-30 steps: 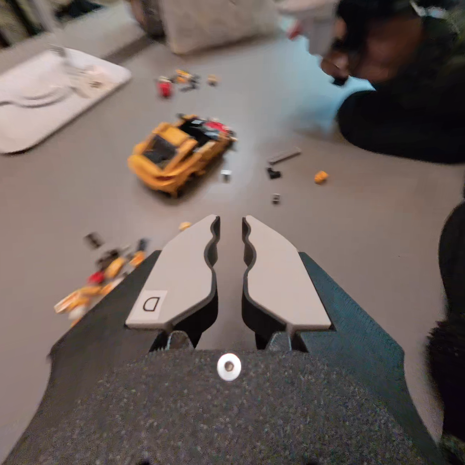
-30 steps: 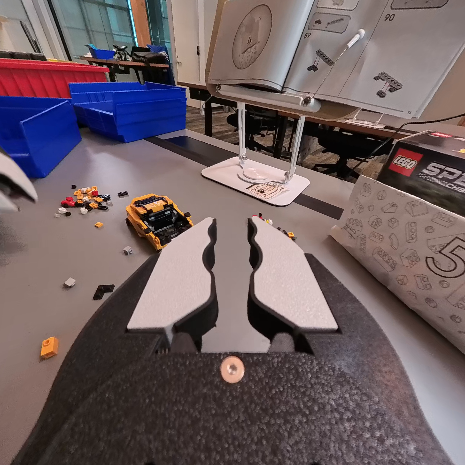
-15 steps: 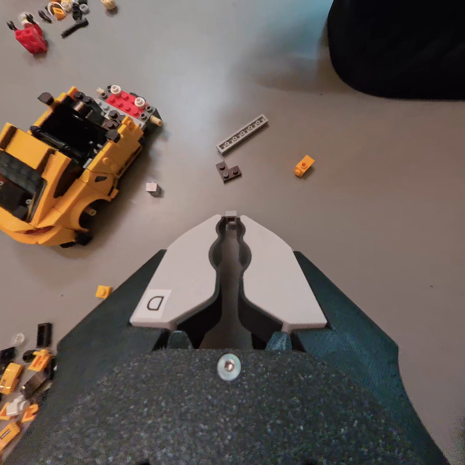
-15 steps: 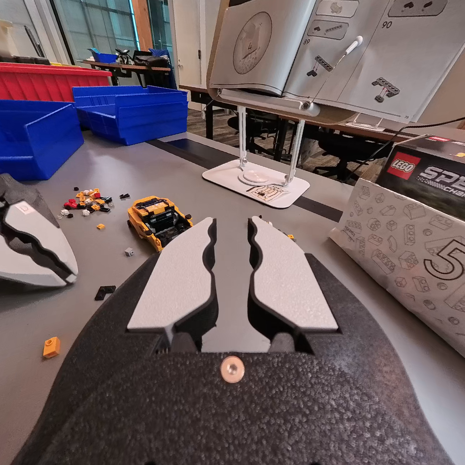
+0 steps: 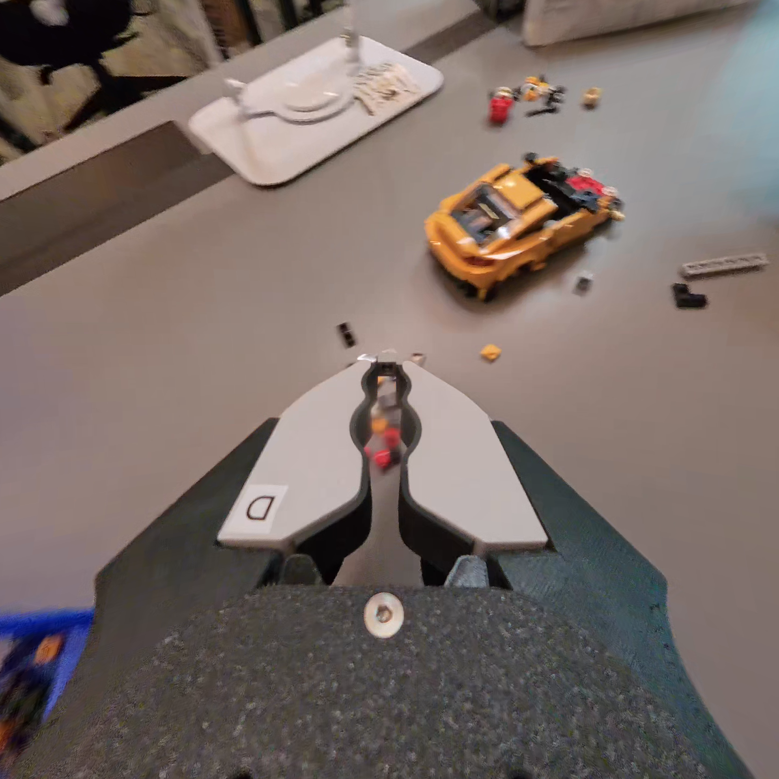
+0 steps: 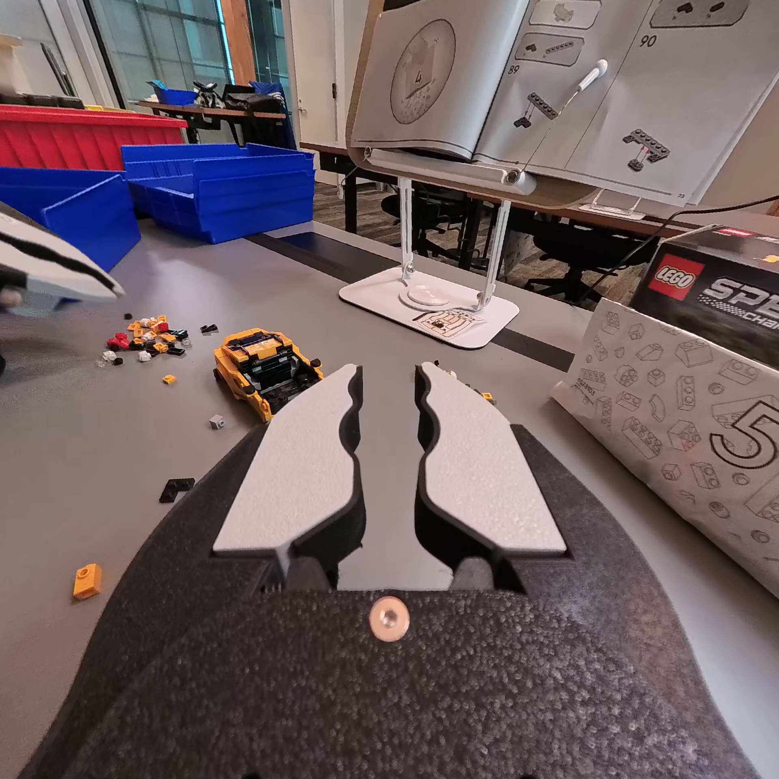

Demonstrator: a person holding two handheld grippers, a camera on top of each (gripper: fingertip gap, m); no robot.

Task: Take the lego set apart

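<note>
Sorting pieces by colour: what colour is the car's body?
Yellow-orange, with black inner parts; the car shows sharpest in the right wrist view.

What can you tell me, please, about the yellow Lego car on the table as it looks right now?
The yellow Lego car stands upright on the grey table, free of both grippers. It is partly stripped: the bodywork is open over a black interior, and at one end red and grey parts lie exposed. The yellow plastic shell looks glossy. Loose pieces lie around it, among them a small grey brick close by and a pile of mixed bricks farther off.
</note>
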